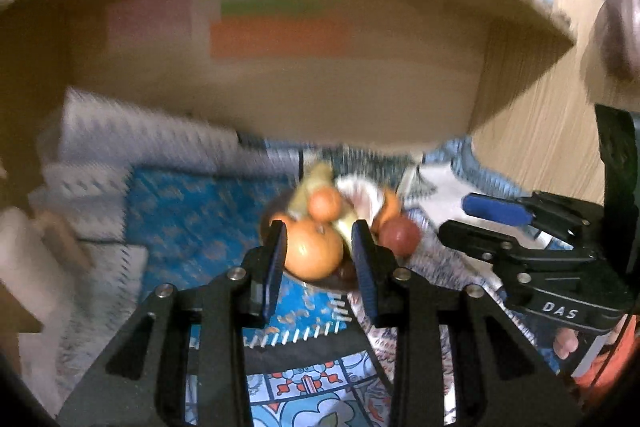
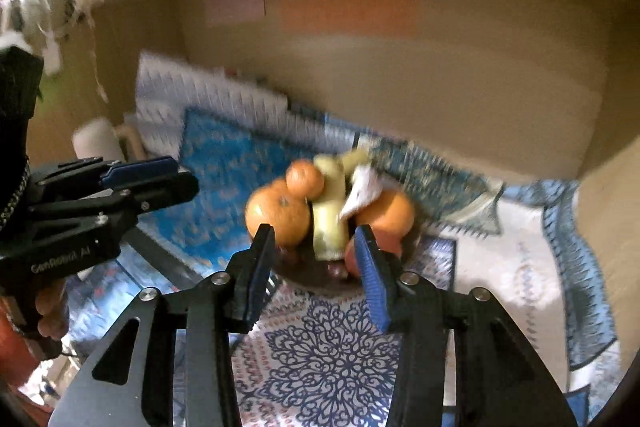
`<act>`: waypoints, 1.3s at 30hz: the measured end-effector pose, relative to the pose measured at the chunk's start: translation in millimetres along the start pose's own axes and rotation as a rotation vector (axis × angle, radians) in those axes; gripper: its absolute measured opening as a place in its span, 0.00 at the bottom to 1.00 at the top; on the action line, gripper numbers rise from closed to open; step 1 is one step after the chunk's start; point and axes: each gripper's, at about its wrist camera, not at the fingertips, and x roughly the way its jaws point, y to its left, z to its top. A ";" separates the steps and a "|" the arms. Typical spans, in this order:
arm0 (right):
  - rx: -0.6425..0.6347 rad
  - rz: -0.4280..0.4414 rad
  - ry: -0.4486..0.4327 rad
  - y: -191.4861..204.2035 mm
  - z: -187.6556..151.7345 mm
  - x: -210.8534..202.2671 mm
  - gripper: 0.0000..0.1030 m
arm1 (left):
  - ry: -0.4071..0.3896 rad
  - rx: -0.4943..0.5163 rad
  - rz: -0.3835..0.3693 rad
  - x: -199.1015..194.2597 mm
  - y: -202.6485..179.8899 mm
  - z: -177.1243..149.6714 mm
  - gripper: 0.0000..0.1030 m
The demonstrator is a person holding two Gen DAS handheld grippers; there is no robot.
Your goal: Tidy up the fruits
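Observation:
A dark plate (image 1: 344, 282) on a patterned blue cloth holds a pile of fruit: a large orange (image 1: 314, 247), a small orange (image 1: 325, 203), a pale yellow banana-like piece (image 1: 310, 187), a red round fruit (image 1: 400, 235) and a white wrapper (image 1: 360, 193). My left gripper (image 1: 320, 229) is open, its fingers either side of the large orange, contact unclear. In the right wrist view the pile shows the large orange (image 2: 276, 213), the banana piece (image 2: 329, 217) and another orange (image 2: 386, 213). My right gripper (image 2: 314, 233) is open just before the plate (image 2: 316, 277).
A big cardboard box wall (image 1: 320, 87) with coloured labels stands close behind the fruit. Folded patterned cloths (image 1: 120, 147) lie at the left. A wooden surface (image 1: 540, 131) is at the right. Each gripper shows in the other's view, left gripper (image 2: 152, 179), right gripper (image 1: 480, 215).

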 end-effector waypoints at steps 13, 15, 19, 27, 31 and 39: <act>0.019 -0.079 -0.349 37.0 12.0 -124.9 0.51 | -0.269 -0.003 0.007 -123.2 -10.1 11.6 0.59; 0.024 -0.085 -0.381 42.6 8.3 -136.4 0.59 | -0.288 -0.006 0.012 -131.9 -11.0 10.5 0.66; 0.028 -0.121 -0.414 51.8 2.7 -145.5 0.79 | -0.335 -0.009 0.040 -153.3 -12.0 3.3 0.85; 0.043 -0.161 -0.442 58.1 -8.3 -157.0 0.98 | -0.393 0.028 0.111 -176.5 -25.0 -10.0 1.00; 0.037 -0.182 -0.462 61.0 -11.8 -164.5 1.00 | -0.387 0.027 0.105 -177.8 -26.7 -13.3 1.00; 0.030 -0.194 -0.473 62.3 -15.0 -170.7 1.00 | -0.384 0.023 0.096 -177.6 -29.1 -15.7 1.00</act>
